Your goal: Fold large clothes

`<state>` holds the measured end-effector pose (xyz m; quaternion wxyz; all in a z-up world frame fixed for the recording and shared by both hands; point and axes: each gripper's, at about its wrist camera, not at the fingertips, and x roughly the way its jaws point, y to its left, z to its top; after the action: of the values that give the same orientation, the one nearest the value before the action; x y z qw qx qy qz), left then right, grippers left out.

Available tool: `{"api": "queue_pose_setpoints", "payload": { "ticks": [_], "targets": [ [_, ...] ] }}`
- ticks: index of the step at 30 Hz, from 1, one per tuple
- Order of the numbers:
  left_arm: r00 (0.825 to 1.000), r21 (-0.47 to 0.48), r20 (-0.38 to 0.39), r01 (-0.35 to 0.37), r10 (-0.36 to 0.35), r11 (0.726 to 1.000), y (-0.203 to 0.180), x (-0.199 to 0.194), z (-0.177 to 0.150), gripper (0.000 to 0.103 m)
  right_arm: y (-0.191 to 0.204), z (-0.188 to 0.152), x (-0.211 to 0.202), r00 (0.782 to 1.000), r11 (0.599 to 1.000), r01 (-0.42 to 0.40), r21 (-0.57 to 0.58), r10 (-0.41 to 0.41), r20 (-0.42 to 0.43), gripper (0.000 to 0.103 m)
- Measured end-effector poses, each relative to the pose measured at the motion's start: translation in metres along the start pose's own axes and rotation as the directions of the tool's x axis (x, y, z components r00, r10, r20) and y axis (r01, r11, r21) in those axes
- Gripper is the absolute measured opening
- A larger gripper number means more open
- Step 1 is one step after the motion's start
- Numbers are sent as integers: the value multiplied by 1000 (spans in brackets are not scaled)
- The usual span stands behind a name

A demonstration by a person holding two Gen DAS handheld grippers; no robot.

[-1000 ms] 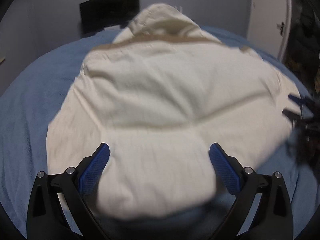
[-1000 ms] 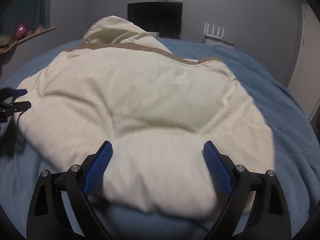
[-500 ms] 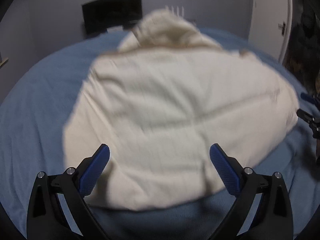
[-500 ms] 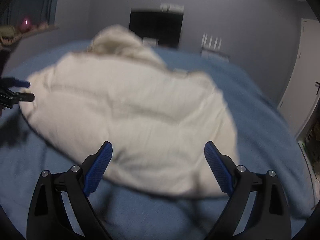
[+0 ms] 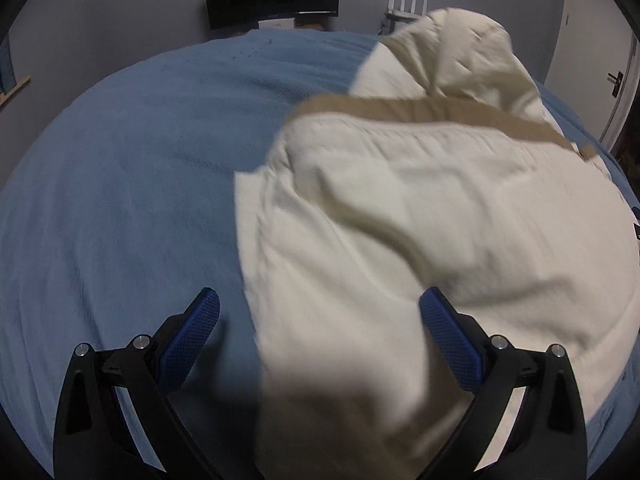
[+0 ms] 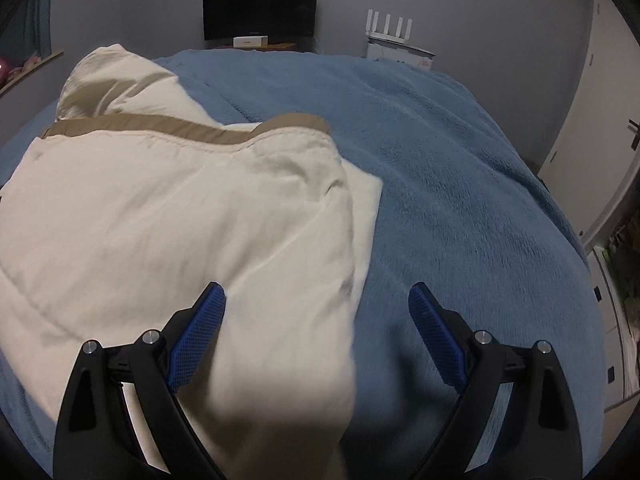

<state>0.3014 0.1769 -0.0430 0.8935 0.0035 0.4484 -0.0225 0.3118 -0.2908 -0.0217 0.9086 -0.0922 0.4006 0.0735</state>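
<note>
A puffy cream jacket [image 5: 420,220] with a tan collar band [image 5: 420,110] and a hood [image 5: 464,52] at its far end lies on the blue bed cover [image 5: 120,184]. In the left wrist view it fills the right half; my left gripper [image 5: 320,328] is open over its near left edge, with cloth between the blue pads but not pinched. In the right wrist view the jacket [image 6: 160,232] fills the left half. My right gripper [image 6: 318,320] is open over its near right edge, its left finger above the cloth and its right finger above the blue cover [image 6: 460,200].
A dark monitor [image 6: 260,6] stands against the grey wall beyond the bed, with a white router [image 6: 388,30] to its right. A white door [image 6: 600,120] is at the right. A shelf [image 6: 28,68] runs along the left wall.
Both grippers have moved apart, from facing the jacket's middle to its near corners: the left one to the left edge, the right one to the right edge. Both stayed open.
</note>
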Motion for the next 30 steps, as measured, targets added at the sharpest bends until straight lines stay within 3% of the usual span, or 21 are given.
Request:
{"api": "queue_pose_setpoints", "payload": {
  "ticks": [4, 6, 9, 11, 15, 22, 27, 30],
  "targets": [
    [996, -24, -11, 93, -93, 995, 23, 11, 15, 96, -16, 11, 15, 992, 988, -125, 85, 128, -25, 89],
    [988, -49, -10, 150, -151, 987, 39, 13, 20, 87, -26, 11, 19, 972, 962, -224, 154, 232, -34, 89],
    [966, -93, -25, 256, -259, 962, 61, 20, 22, 81, -40, 8, 20, 933, 915, -345, 208, 358, -31, 89],
    [941, -126, -36, 328, -335, 936, 74, 29, 23, 75, -47, 7, 24, 911, 890, -390, 237, 410, -40, 89],
    [908, -156, -48, 405, -417, 901, 85, 39, 19, 76, -60, 5, 43, 886, 863, -404, 304, 451, -103, 89],
    [843, -222, -33, 517, -536, 827, 113, 46, 0, 75, -72, -1, 48, 853, 813, -454, 365, 515, -85, 88],
    [826, -216, -2, 549, -563, 807, 117, 51, -3, 75, -83, 7, 64, 829, 762, -492, 422, 557, -40, 87],
    [821, -198, 18, 563, -571, 803, 108, 55, 4, 75, -83, 16, 74, 811, 728, -528, 437, 585, 5, 74]
  ]
}}
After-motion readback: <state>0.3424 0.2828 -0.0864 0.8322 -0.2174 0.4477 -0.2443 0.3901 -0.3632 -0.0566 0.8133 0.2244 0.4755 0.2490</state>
